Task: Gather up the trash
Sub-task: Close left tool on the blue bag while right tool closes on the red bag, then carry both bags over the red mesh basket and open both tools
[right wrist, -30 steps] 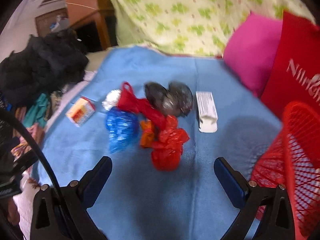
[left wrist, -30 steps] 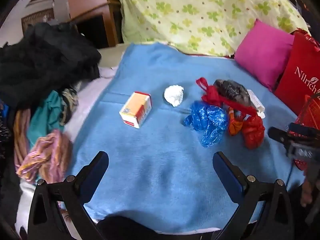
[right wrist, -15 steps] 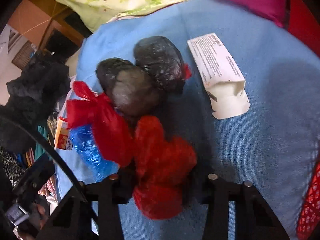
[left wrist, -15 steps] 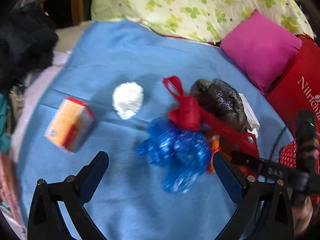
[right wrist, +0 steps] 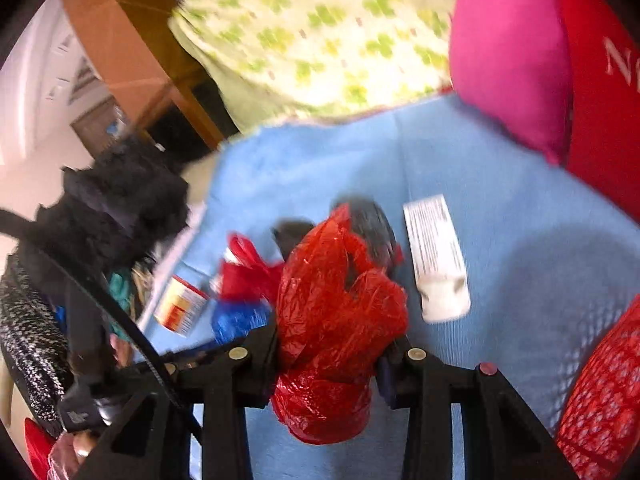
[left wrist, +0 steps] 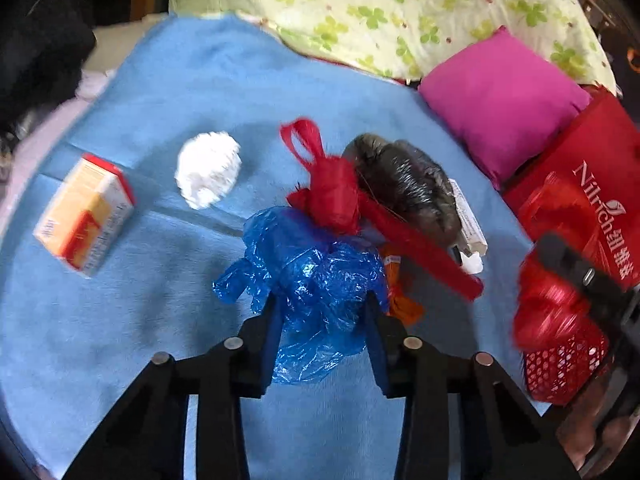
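Observation:
My left gripper (left wrist: pixel 322 308) is closing, its pads pressing both sides of a crumpled blue plastic bag (left wrist: pixel 312 272) on the blue blanket (left wrist: pixel 200 80). My right gripper (right wrist: pixel 332 336) is closing too, squeezing a red plastic bag (right wrist: pixel 336 308) held above the blanket; in the left wrist view that red bag (left wrist: pixel 548 308) is a blur over the red mesh basket (left wrist: pixel 560 364). Still lying there are a knotted red bag with a loop (left wrist: pixel 332 196), a black bag (left wrist: pixel 404 184), an orange wrapper (left wrist: pixel 400 300), a white paper ball (left wrist: pixel 208 170), an orange carton (left wrist: pixel 86 216) and a white box (right wrist: pixel 436 256).
The mesh basket (right wrist: pixel 600 392) stands at the blanket's right edge. A pink pillow (left wrist: pixel 504 92) and a red shopping bag (left wrist: pixel 592 200) lie behind it, a clover-print quilt (left wrist: pixel 400 8) at the back. Dark clothes (right wrist: pixel 112 208) are piled off the left side.
The left gripper came forward and down over the blue bag and its jaws closed around it. The right gripper closed on the red bag and lifted it away from the pile.

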The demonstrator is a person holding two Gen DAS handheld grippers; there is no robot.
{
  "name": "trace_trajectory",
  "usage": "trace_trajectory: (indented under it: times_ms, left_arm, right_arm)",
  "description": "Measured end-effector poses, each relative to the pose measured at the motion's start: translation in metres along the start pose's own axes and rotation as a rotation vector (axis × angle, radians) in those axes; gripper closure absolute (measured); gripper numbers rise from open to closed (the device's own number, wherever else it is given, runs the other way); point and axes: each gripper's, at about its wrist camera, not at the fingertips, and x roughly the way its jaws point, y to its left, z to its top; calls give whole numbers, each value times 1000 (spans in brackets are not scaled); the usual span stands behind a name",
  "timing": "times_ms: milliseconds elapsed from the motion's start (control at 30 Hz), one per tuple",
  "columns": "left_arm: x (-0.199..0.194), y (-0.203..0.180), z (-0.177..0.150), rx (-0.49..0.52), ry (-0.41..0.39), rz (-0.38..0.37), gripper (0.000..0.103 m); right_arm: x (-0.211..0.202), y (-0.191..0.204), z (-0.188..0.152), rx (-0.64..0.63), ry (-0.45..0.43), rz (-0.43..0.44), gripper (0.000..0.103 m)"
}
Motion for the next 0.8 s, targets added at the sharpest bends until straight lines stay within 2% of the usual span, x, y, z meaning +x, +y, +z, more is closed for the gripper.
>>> trace_trajectory:
  times_ms: [233,433,633,800]
  left_arm:
    - [-73,-20,-8,84,-154,63,66]
    - [-122,-86,-5,244,-259,12,66]
    - [-136,-150,-12,374,-263,-73,65]
    - [-132,-199,-16,448,-227,-147,64]
  right_arm:
    - [-73,7,0,-65,-224,46,62]
    - [-122,-11,-5,-32,-343,44,62]
    - [-174,-51,-3,62,-462,33,61]
    - [-202,-98,0,172,-499,11,60]
